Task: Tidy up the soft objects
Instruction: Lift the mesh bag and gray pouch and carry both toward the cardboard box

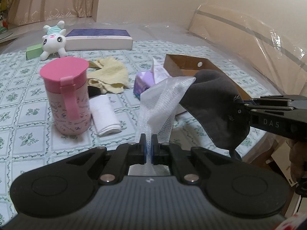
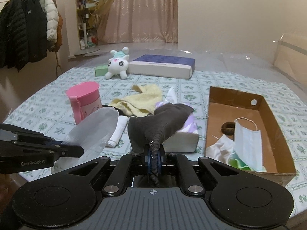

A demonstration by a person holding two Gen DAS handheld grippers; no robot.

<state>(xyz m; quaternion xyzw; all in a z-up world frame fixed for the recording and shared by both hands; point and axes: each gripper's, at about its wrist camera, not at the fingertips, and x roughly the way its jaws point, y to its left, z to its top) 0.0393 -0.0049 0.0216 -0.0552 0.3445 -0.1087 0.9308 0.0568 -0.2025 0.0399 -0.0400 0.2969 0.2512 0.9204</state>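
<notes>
Grey sock point(image 2: 153, 128) in right tool point(image 2: 153, 158), clamped

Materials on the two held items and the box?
Mesh in the left gripper: translucent white netting, probably foam or plastic; open weave shows.
Sock in the right gripper: dark grey knit, matte, ribbed.
Box: brown cardboard, dull, raw cut edges.
</notes>
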